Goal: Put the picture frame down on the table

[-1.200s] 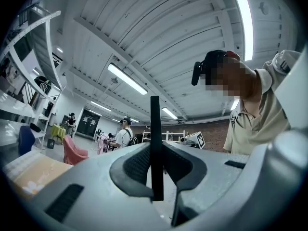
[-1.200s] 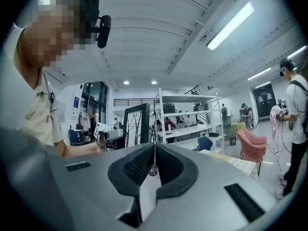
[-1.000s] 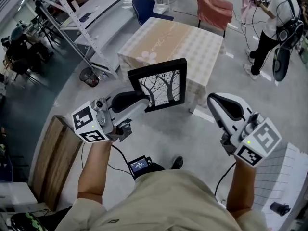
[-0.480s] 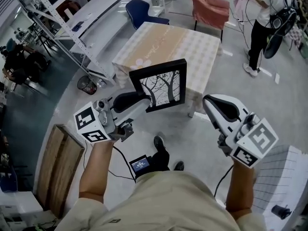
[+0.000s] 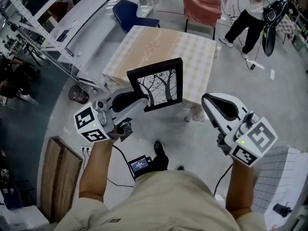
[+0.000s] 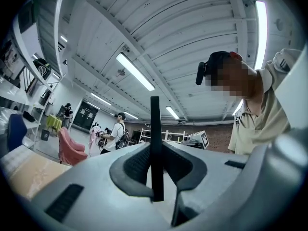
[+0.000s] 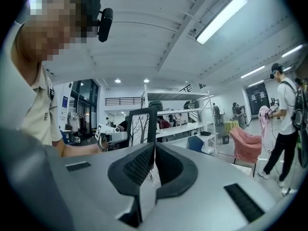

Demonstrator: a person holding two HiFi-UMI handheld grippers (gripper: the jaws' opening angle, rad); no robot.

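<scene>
The picture frame [image 5: 156,83] is black with a bare-tree print and is held upright in the air, in front of the table. My left gripper [image 5: 144,100] is shut on its lower left corner. In the left gripper view the frame [image 6: 155,143] stands edge-on between the two pads. The table [image 5: 159,44], covered with a beige checked cloth, stands on the floor beyond the frame. My right gripper [image 5: 207,100] hovers to the right of the frame, shut with nothing in it. In the right gripper view its pads meet [image 7: 152,161], and the frame [image 7: 143,125] shows beyond them.
A blue chair [image 5: 131,11] and a pink-draped chair [image 5: 201,1] stand behind the table. A person [image 5: 250,11] stands at the far right. Metal shelving [image 5: 45,30] runs along the left, with a bin [image 5: 77,94] near it. A wooden board [image 5: 60,174] lies at the lower left.
The table has drawn nearer and shifted slightly left in the head view, and a foot has stepped forward. Both grippers keep their pose, and the frame stays held.
</scene>
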